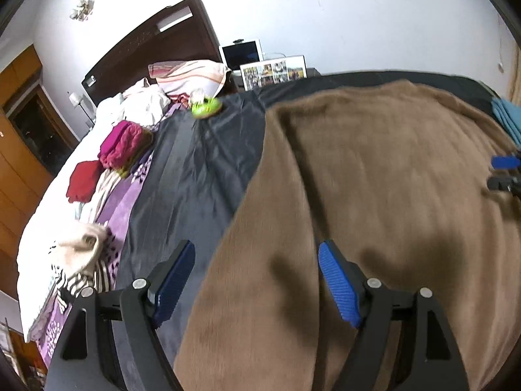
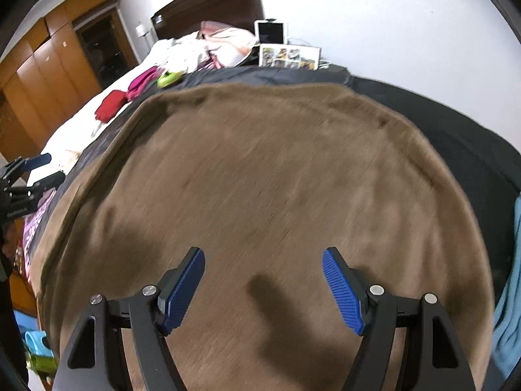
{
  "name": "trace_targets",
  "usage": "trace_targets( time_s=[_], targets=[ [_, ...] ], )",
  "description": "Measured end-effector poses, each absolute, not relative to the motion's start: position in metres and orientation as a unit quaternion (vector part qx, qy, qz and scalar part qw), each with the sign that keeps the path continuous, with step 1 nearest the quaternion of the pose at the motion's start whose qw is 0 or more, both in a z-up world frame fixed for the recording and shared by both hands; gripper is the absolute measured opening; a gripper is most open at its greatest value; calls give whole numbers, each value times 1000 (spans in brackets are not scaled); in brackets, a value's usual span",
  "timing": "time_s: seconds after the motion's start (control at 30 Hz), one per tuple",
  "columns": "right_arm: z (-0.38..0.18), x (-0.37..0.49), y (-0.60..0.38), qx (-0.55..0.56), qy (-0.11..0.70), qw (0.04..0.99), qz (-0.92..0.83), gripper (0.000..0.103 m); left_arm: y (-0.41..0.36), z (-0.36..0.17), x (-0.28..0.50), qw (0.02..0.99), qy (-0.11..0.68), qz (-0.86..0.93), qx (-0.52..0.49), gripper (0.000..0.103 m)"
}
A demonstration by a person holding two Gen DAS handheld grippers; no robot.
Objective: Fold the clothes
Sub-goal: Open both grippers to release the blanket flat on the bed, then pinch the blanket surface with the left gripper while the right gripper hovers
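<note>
A brown fuzzy garment [image 1: 374, 179] lies spread flat on a dark grey sheet [image 1: 195, 169] on the bed; it fills most of the right wrist view [image 2: 260, 179]. My left gripper [image 1: 257, 260] is open and empty, held above the garment's left edge. My right gripper [image 2: 263, 270] is open and empty above the garment's near part. The right gripper's fingers [image 1: 504, 172] show at the right edge of the left wrist view. The left gripper [image 2: 39, 169] shows at the left edge of the right wrist view.
Folded magenta [image 1: 122, 145] and red [image 1: 83, 181] clothes, a cream garment [image 1: 81, 251] and a green object [image 1: 206, 107] lie on the bed's left. Pillows [image 1: 189, 76] and headboard [image 1: 156, 42] at the far end. Blue cloth [image 2: 511, 293] at right. Wooden wardrobe [image 2: 49, 65] at left.
</note>
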State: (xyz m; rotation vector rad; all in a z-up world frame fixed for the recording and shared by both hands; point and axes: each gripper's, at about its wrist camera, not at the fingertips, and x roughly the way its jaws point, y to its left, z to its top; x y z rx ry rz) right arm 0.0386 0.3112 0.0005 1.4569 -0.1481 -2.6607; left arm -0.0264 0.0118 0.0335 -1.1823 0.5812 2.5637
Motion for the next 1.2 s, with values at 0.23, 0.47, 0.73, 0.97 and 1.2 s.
trace_targets(
  time_s=[0.23,0.47,0.73,0.97,1.2],
  targets=[
    [-29,54,298,480,-46,50,-875,77,-9,1,18,147,169,868,-443,82],
    [-34,59,297,462,-43,43,-885,77,-20,-20,28,132,166,865,-454,64],
    [-35,62,299,449,-46,47,-891,77,-72,6,6,138,7,871,-471,10],
    [-36,63,301,442,-56,54,-894,77,-97,59,4,155,-79,879,-444,6],
    [-36,65,306,437,-76,66,-894,80,-68,50,15,154,-24,881,-447,14]
  ],
)
